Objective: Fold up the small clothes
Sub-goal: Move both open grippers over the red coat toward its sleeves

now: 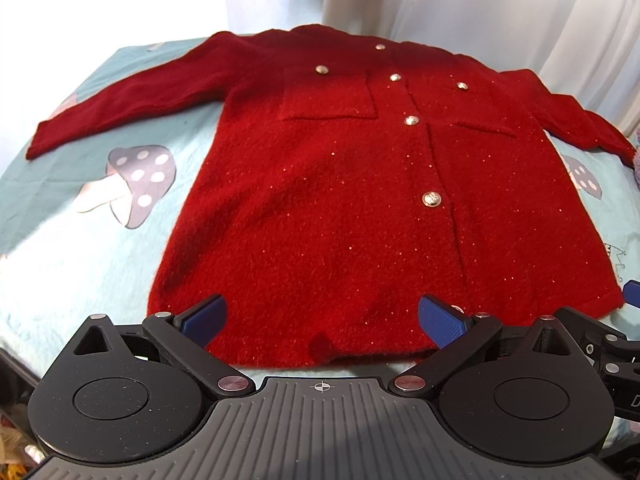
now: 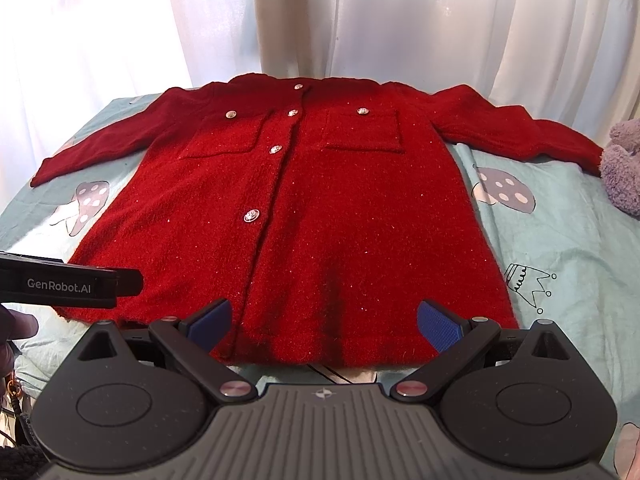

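The red cardigan (image 1: 320, 200) lies spread flat, front side up, on a pale teal sheet (image 1: 100, 248) printed with mushrooms, its silver buttons (image 1: 430, 199) running up the placket. Both sleeves stretch out sideways from the cardigan's shoulders, and its two chest pockets sit either side of the button line. Behind the cardigan's collar hangs a white curtain (image 2: 400, 20). Off the end of the cardigan's right-hand sleeve, as seen from the hem, sits a grey plush toy (image 2: 624, 160).

The left gripper (image 1: 320, 320) hovers at the cardigan's hem, towards the left corner, its blue fingers (image 1: 440, 326) spread wide apart with nothing between them but the cloth below. The right gripper (image 2: 324, 326) is at the hem too, beside the first, jaws likewise wide apart and gripping nothing. Whether either pad touches the knit, I cannot tell.
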